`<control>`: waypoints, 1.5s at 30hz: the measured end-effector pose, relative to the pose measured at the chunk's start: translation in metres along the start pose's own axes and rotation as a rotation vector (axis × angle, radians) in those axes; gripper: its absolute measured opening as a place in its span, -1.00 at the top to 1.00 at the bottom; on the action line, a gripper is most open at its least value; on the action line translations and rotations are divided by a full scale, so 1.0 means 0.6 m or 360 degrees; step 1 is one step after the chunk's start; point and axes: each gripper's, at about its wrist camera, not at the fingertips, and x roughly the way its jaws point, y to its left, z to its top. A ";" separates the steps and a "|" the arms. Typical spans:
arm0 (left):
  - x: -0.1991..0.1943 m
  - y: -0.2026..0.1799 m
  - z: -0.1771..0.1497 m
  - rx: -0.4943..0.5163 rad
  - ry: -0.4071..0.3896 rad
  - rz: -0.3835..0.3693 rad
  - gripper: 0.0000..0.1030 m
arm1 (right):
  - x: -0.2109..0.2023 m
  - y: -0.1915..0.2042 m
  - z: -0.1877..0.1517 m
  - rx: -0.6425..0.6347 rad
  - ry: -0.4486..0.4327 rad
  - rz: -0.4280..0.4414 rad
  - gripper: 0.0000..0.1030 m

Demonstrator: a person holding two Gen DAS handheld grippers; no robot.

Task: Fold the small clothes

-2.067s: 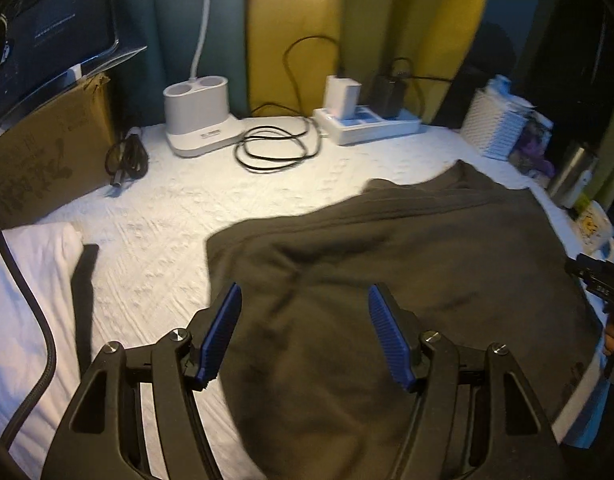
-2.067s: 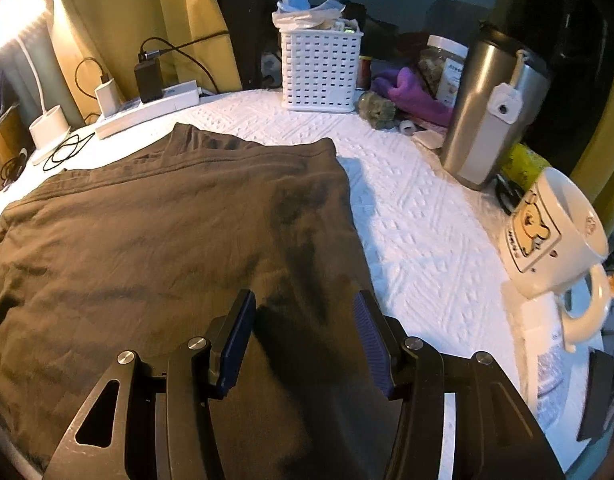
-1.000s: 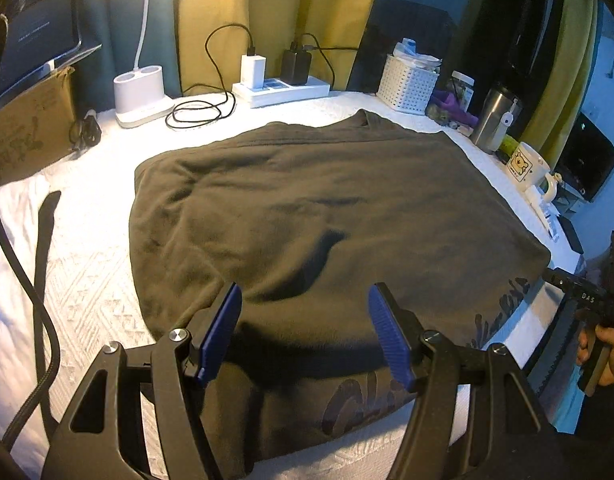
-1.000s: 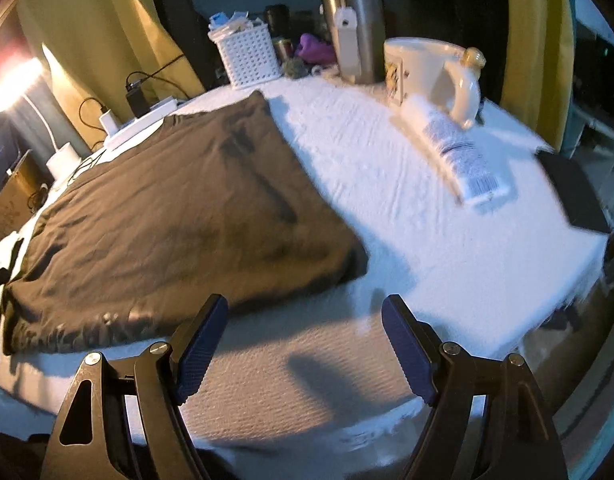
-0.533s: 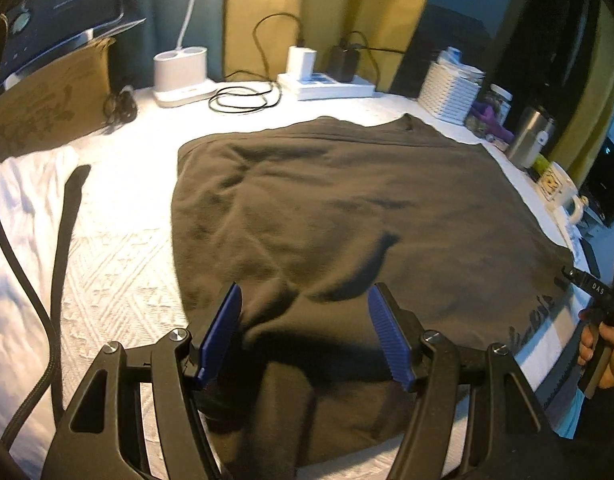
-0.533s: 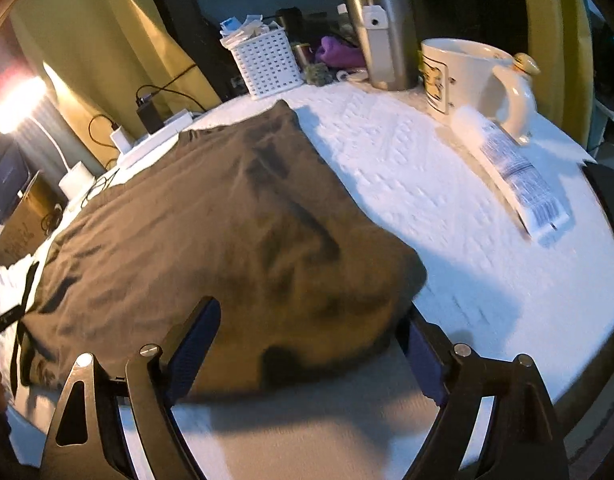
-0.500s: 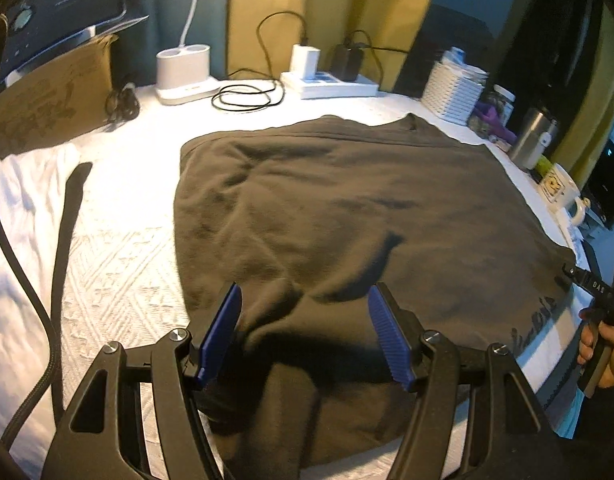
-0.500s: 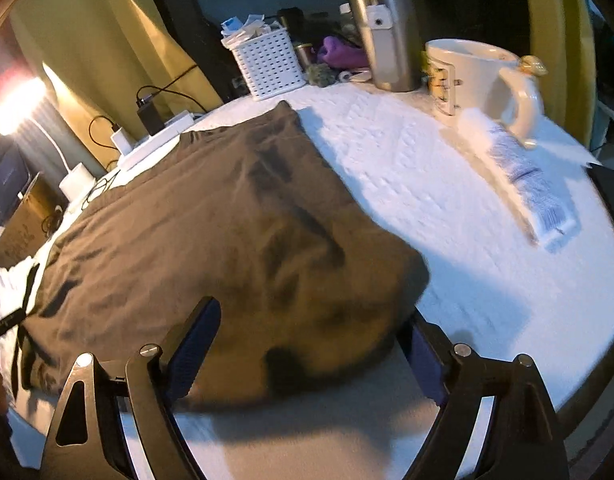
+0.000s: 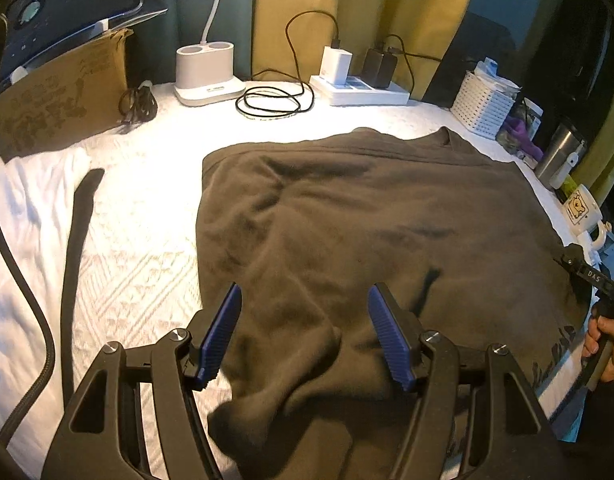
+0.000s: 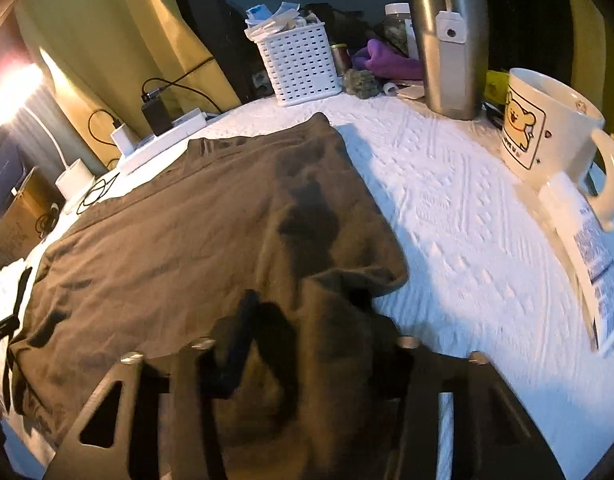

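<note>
Left tongs [image 9: 305, 334] spread wide over the near hem of the brown shirt [image 9: 359, 216], a raised fold of cloth between the pads, not pinched. Right tongs [image 10: 307, 344] low at the shirt's near right corner; motion blur and cloth hide the pads, so I cannot tell their state. Shirt lies spread flat across the white surface [image 9: 147, 200], hem toward the edge. Judged step: taking hold of the hem for a first fold. Next move calls for both tongs to close on the hem corners and carry them toward the collar. Beyond: white basket [image 10: 301, 66] stuffed with papers, steel tumbler [image 10: 451, 44], bear mug [image 10: 547, 136], contents unseen.
</note>
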 end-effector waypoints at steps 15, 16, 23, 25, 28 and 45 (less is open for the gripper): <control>0.018 0.006 0.037 0.0007 0.0071 0.0008 -0.28 | 0.020 -0.002 0.048 0.0051 0.0110 0.0193 0.76; 0.012 0.013 0.034 0.0011 0.0063 0.0022 -0.28 | 0.015 0.002 0.051 0.0051 0.0081 0.0200 0.76; -0.040 0.070 0.008 -0.0046 -0.0044 0.0036 -0.28 | -0.045 0.052 0.070 0.0020 -0.0106 0.0224 0.77; -0.048 0.085 0.002 -0.0078 -0.0052 0.0036 -0.28 | -0.061 0.081 0.075 -0.0029 -0.0148 0.0233 0.77; -0.061 0.099 -0.006 -0.0090 -0.0080 0.0010 -0.28 | -0.083 0.144 0.084 -0.0145 -0.0199 0.0251 0.78; -0.120 0.160 -0.036 -0.0151 -0.0211 -0.0066 -0.28 | -0.058 0.513 -0.012 -0.0772 -0.0043 0.0606 0.78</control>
